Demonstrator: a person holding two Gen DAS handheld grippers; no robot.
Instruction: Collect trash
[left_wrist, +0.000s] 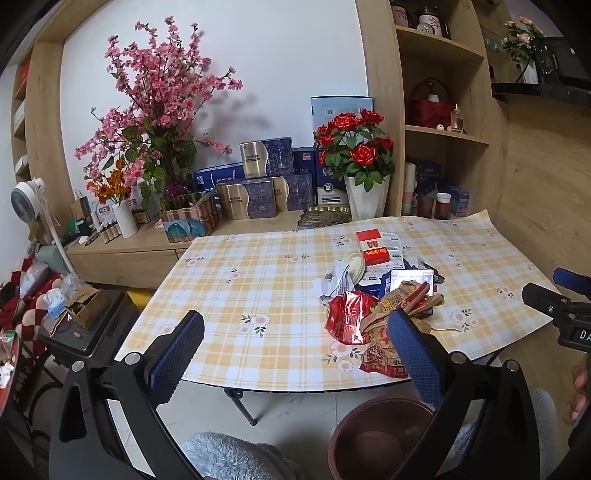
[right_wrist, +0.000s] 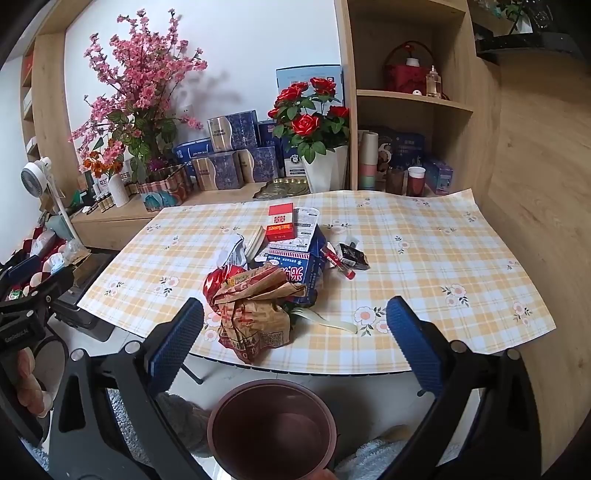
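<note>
Beside the trash pile (right_wrist: 273, 280) on the tabletop (right_wrist: 424, 251), both grippers, left (left_wrist: 295, 354) and right (right_wrist: 295, 347), hover released, empty; bin (right_wrist: 273, 428) waits below for drops.

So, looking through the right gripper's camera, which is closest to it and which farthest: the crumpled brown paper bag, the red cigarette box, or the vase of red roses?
1. Crumpled brown paper bag: nearest, at the table's front edge, just ahead of the right gripper.
2. Red cigarette box: mid-table, on top of the trash pile.
3. Vase of red roses: farthest, on the counter behind the table.
</note>
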